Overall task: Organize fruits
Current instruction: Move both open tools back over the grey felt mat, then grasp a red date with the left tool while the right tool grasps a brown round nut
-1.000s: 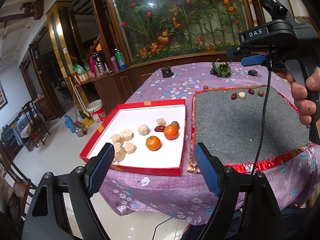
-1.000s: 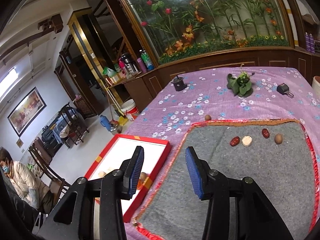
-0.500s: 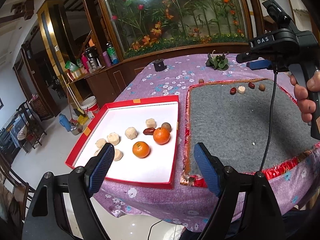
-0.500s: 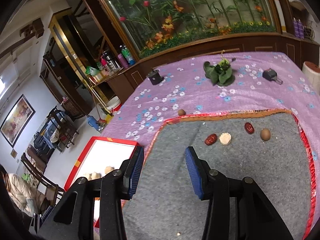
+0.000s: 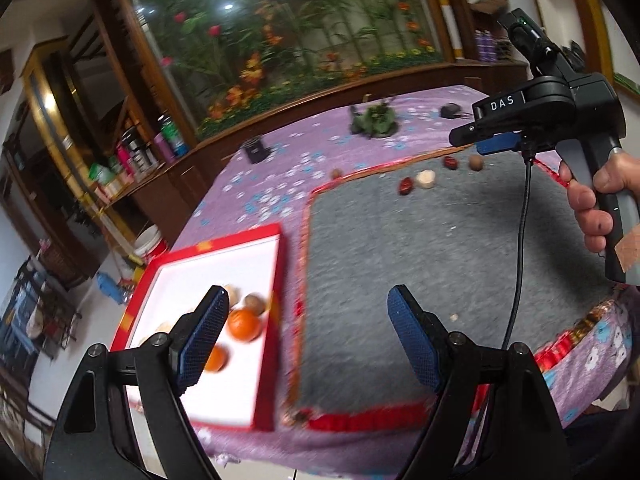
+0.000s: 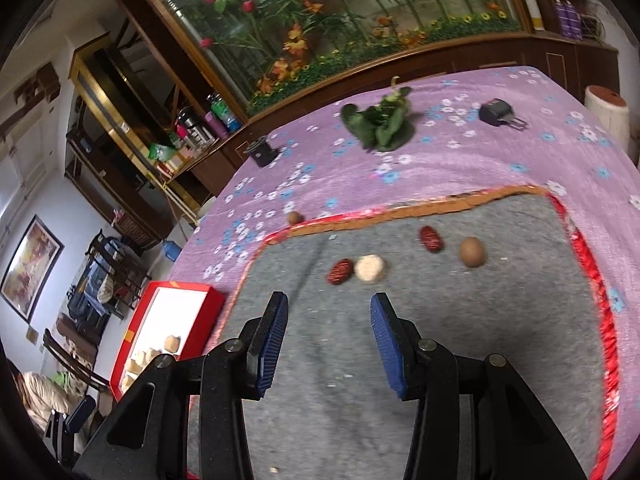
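The surface (image 6: 360,184) carries one grey mat (image 6: 460,320) and one red tray (image 5: 224,344). Both the left gripper (image 5: 308,334) and right gripper (image 6: 328,346) hang released over the mat, gripping nothing. On the mat lie two dates (image 6: 340,272), one pale ball (image 6: 370,268) and one nut (image 6: 473,252); another nut sits just off it. The tray holds two oranges (image 5: 244,323).

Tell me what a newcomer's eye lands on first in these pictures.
The red tray with the white floor, at the purple table's left edge, holds two oranges among pale fruits. On the grey mat beside it lie two red dates, a pale fruit and a brown nut, just ahead of the right gripper and its open blue fingers.
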A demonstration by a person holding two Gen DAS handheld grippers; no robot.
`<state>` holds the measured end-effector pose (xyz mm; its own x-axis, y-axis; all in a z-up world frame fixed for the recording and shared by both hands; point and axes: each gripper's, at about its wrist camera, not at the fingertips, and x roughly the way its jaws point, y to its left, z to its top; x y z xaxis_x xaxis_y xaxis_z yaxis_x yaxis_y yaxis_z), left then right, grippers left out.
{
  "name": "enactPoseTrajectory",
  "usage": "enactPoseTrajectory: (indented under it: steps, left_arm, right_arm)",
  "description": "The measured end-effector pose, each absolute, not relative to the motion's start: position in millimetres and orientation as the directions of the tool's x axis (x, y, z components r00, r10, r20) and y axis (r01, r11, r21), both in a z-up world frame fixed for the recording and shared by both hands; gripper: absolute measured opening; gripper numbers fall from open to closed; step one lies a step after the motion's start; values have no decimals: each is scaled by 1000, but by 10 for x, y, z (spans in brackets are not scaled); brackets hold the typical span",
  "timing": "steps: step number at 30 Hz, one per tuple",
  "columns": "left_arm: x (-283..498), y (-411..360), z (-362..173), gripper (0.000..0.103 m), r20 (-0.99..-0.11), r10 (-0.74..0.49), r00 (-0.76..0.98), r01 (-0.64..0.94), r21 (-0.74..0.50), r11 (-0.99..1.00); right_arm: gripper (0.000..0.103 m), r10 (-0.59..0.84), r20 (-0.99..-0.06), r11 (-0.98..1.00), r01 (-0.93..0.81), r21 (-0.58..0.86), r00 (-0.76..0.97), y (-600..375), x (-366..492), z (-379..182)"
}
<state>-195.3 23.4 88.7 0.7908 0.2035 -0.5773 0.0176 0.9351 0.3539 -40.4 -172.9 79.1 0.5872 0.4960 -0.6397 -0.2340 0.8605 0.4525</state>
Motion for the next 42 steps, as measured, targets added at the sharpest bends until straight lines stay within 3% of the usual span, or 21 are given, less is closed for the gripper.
enactPoseTrajectory:
  steps: [4,13,17,20,24,38,42]
  left_arm:
    - [-1778,29,826,82,-596,148,789,86,346,934]
    - [-1082,-205,569,82,-690,28,724,170,217,961]
    - [-808,-184,435,82,-700,62,711,164,251,954]
    - [-627,-92,413,82,-707,56,705,156,232,960]
    - [-534,10,463,82,-701,39,712,143,199,969]
    - [35,-351,314,82,-731,11,683,345,336,876]
    - [178,-456,236,82,-742,35,669,397,397,828]
  right_arm:
    - [53,491,-632,863,-236,446,600,-2006,-406,769]
    - [56,500,-678,862,-230,452,539,-2327,-118,481]
    - [55,489,-691,871,-248,424,533,-2164,107,448]
    - [55,396,-705,917,-209,341,588,-2073,208,490]
    - [55,400,-694,913,-191,361,599,-2146,290,448]
    - [45,338,-778,939,-246,240,531,-2152,360,143]
    - [36,300,-787,948,-261,183,540,-2106,364,138]
